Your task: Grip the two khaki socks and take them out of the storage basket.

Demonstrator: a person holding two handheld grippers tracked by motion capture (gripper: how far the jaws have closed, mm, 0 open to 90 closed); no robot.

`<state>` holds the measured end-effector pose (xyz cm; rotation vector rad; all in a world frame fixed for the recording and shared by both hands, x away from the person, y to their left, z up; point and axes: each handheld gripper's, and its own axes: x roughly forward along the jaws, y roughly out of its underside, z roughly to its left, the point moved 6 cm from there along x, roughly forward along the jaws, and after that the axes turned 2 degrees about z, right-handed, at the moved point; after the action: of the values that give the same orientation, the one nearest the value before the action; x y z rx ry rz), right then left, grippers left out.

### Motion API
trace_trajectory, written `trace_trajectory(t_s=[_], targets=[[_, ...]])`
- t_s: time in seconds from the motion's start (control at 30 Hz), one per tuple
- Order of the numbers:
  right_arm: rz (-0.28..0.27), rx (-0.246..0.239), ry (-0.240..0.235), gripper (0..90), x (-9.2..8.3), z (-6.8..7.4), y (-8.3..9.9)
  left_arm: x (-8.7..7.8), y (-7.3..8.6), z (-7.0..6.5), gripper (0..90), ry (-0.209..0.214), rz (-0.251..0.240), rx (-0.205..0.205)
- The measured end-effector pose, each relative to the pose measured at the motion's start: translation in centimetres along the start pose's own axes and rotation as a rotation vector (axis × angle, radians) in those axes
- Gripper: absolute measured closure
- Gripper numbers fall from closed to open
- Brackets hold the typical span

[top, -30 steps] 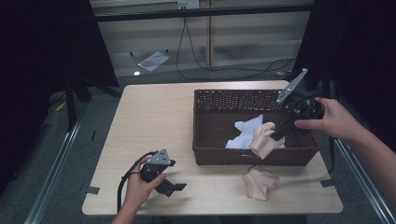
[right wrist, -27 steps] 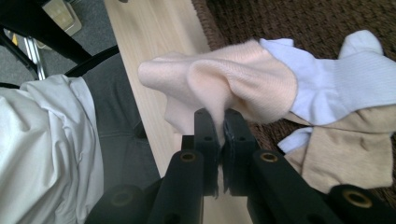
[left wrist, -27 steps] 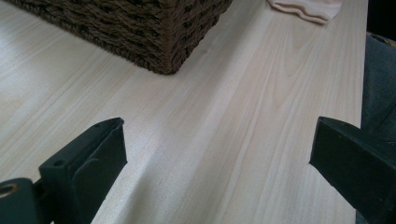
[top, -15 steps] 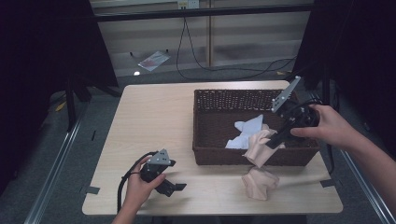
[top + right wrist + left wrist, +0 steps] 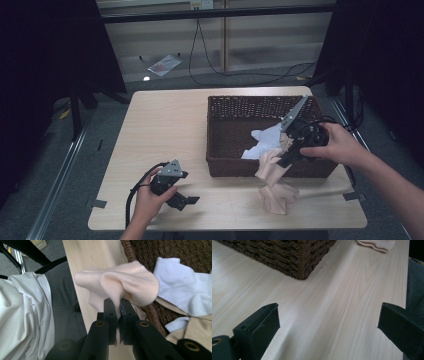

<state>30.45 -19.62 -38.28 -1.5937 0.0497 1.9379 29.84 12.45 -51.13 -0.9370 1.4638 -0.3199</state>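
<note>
Over the basket's [image 5: 220, 131] near rim, my right gripper [image 5: 116, 305] pinches a peach sock [image 5: 125, 282]. I should lift it clear before releasing. My left gripper [image 5: 186, 201] rests open on the surface [image 5: 165, 125].

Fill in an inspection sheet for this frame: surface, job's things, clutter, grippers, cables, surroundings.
Surface: light wooden table, bare on its left half.
Job's things: dark wicker basket on the right half, holding a white sock and beige cloth; a peach sock hanging over the basket's near wall; another peach sock crumpled on the table in front of it.
Clutter: nothing seen on the table.
Grippers: left gripper low at the near edge, jaws wide open, nothing between them; right gripper shut on the hanging peach sock.
Cables: black cable looping from the left gripper; black cable on the floor beyond the table.
Surroundings: grey floor, dark curtains at both sides, paper on the floor.
</note>
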Motion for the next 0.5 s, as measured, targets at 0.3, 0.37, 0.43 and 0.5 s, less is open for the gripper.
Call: trace_trajectory(t_s=[0.3,0.37,0.43,0.5], targets=[[0.035,-0.012,0.018,86.4,2.2,0.3,-0.4,-0.1,0.0,0.0,3.4,0.000,0.000,0.005],[0.041,-0.012,0.018,86.4,2.8,0.4,-0.5,-0.1,0.1,0.0,3.4,-0.001,0.001,0.005],[0.038,-0.014,0.015,86.2,3.2,0.4,-0.6,-0.2,0.1,0.0,3.4,-0.001,0.003,0.007],[0.043,-0.013,0.011,86.2,3.6,0.6,-0.7,-0.2,0.1,0.0,3.4,-0.004,0.005,0.008]])
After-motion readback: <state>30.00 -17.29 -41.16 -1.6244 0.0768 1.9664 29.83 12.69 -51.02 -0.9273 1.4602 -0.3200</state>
